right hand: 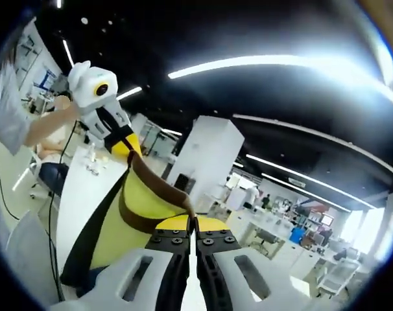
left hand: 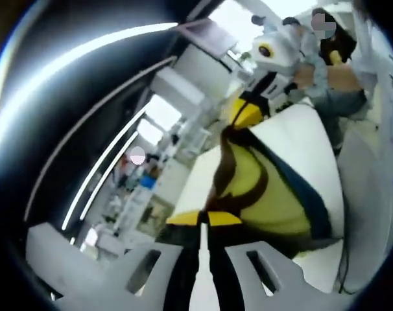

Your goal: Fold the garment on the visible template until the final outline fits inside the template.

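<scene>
A yellow garment (left hand: 274,201) with brown trim and a dark blue side is lifted off the white table (left hand: 300,133), stretched between both grippers. In the left gripper view, my left gripper (left hand: 203,217) is shut on a brown-edged hem, and the right gripper (left hand: 247,113) pinches the far end of the cloth. In the right gripper view, my right gripper (right hand: 194,223) is shut on the garment (right hand: 141,201), whose brown band runs up to the left gripper (right hand: 122,144), also shut on it. The cloth hangs slack over the table (right hand: 80,188).
A person's arm (right hand: 47,129) holds the far gripper, and their body (left hand: 333,78) stands at the table's end. A dark cable (right hand: 50,214) trails along the table edge. A white pillar (right hand: 206,155), benches (right hand: 274,233) and ceiling light strips lie beyond.
</scene>
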